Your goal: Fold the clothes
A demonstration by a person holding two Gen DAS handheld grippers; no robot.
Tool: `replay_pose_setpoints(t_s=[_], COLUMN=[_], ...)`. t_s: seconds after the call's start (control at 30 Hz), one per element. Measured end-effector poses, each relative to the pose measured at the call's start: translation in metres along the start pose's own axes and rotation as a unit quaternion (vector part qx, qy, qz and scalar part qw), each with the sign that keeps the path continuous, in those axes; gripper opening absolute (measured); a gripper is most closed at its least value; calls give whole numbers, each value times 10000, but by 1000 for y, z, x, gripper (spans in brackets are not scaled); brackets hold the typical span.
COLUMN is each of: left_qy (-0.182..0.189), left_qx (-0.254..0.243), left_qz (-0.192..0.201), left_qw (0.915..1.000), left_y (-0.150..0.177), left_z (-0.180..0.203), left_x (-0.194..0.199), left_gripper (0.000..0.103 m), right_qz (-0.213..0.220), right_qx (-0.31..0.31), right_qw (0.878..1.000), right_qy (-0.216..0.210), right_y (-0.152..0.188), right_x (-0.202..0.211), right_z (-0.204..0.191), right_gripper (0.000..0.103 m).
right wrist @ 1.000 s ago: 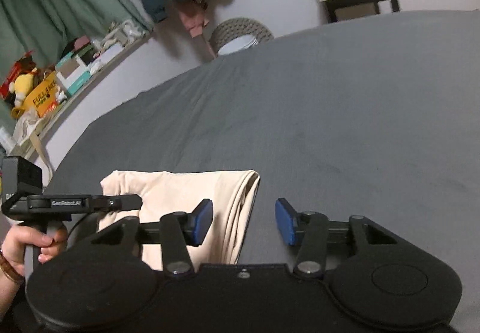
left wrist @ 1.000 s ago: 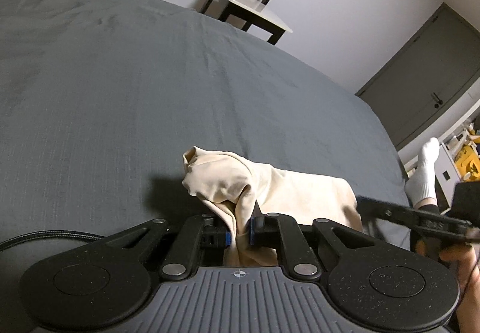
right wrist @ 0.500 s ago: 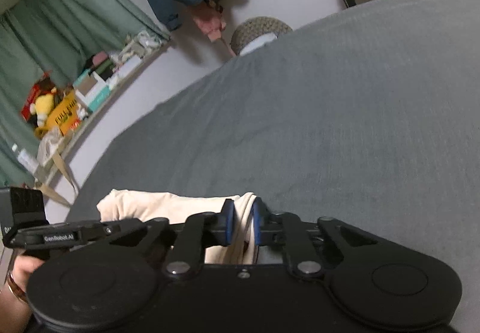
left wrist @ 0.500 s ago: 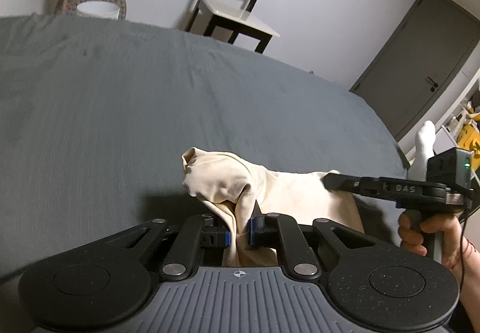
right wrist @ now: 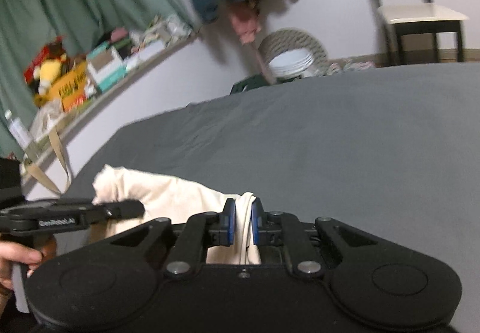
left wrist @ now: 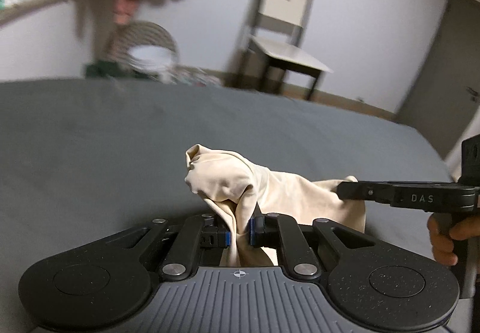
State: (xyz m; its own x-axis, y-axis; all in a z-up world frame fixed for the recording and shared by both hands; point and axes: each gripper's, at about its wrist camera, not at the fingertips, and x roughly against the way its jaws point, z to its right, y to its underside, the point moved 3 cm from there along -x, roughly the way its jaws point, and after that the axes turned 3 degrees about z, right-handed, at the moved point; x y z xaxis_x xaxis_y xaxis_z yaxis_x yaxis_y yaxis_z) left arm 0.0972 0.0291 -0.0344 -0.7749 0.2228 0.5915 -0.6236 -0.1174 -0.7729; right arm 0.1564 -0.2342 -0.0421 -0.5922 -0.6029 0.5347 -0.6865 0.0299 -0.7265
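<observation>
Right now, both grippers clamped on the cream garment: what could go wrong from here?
1. The left gripper pinches a bunched wad of the cream fabric garment, not a flat edge; lifting may carry creases into the fold.
2. The right gripper grips only a thin folded edge, which could slip under tension.
3. Slack cloth sagging between them may drag on the grey bed sheet.

The cream garment (left wrist: 279,189) is bunched and partly folded, stretched between two pinched ends just over the grey bed (left wrist: 90,137). One gathered end sticks up in a wrinkled lump, and the other end shows stacked layers (right wrist: 244,213).
</observation>
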Motion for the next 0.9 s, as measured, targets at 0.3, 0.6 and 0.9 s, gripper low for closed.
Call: replay_pose_setpoints(t_s=[0.3,0.6,0.9], left_qy=[-1322,-2223,-3395], left_qx=[480,298,374], left_qz=[449,686,566], left_qw=[9890,9721,9381], left_y=[-27,-44,-44], left_z=[-155,-217,-238], left_x=[-7,-22,-13], left_gripper=[10,11,26], right_qz=[-454,-588,-584], right_qx=[272,270,259], right_qw=[9979,9970,9979], right_qy=[-386,-425,-94], right_y=[-45,-59,-51], right_x=[-146,-228,-251], right_z=[-96,-149,-150], right_gripper=[11,11,14])
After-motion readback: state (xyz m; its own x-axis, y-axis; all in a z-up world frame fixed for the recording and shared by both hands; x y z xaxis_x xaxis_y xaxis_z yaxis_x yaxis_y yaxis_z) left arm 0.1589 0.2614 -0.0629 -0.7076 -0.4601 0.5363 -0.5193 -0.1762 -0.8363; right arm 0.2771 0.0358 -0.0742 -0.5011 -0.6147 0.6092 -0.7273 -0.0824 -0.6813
